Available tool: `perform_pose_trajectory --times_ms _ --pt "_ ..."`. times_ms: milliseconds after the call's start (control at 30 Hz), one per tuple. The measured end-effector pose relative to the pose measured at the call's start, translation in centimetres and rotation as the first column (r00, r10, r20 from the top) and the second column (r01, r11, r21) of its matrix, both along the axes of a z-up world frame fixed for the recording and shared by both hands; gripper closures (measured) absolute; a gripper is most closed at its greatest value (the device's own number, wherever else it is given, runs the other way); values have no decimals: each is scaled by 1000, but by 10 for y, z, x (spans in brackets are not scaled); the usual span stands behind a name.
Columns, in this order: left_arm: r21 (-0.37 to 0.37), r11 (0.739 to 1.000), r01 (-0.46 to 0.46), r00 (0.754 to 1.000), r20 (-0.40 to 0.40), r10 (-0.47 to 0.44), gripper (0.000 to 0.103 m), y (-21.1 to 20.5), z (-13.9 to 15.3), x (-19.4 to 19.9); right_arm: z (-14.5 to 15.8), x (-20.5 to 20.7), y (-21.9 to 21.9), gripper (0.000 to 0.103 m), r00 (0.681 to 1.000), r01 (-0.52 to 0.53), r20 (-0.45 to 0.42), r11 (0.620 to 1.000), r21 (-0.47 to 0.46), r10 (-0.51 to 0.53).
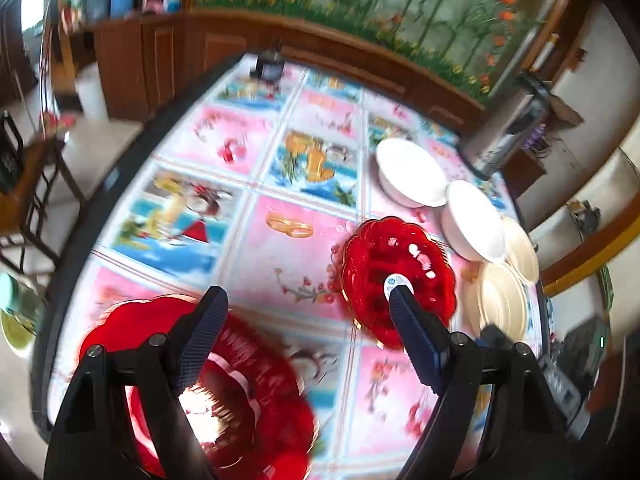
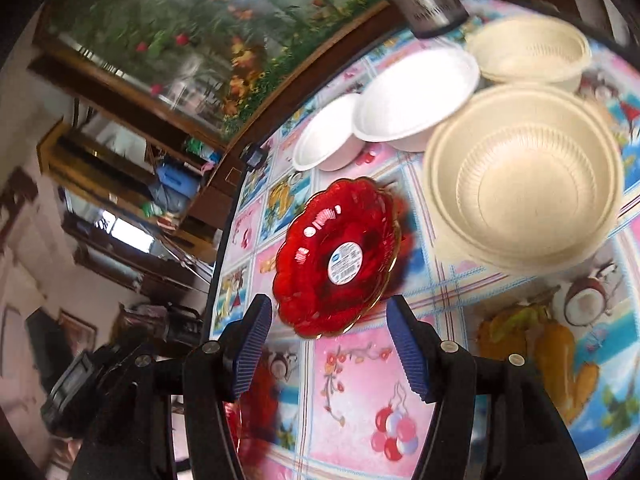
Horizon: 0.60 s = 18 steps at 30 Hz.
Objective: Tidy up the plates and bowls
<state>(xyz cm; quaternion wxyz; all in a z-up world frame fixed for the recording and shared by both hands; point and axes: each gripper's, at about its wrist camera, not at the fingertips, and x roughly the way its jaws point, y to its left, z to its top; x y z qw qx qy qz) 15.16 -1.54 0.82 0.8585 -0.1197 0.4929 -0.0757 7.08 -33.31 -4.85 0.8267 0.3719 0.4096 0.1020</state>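
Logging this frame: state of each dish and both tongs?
Left tongs: open, empty.
Right tongs: open, empty.
Red plate with sticker: on table, unheld.
Second red plate: on table, blurred.
White bowls: upright, side by side.
Cream bowls: upright.

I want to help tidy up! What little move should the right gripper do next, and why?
Probably ease the right gripper forward onto the red plate with the sticker. Its jaws are open and empty, and the plate's edge sits just ahead between them. A second red plate lies under the left gripper, likely its stacking partner.
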Motion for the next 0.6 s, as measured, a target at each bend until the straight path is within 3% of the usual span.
perform_pose_trajectory --times_ms 167,267,433,600 --pt "-41 999 -25 991 -136 19 20 -20 -35 33 -22 17 -8 40 999 20 -51 998 54 -17" --pt "-66 997 -36 986 -166 25 20 -31 -45 43 -27 26 -6 40 998 24 -60 998 54 -20" --pt "-16 999 -35 979 -202 31 20 -42 -63 55 -36 36 -3 40 997 24 -69 997 68 -19" --pt "-85 996 -22 976 -219 3 20 -55 -72 59 -40 40 -3 40 995 40 -89 998 49 -35"
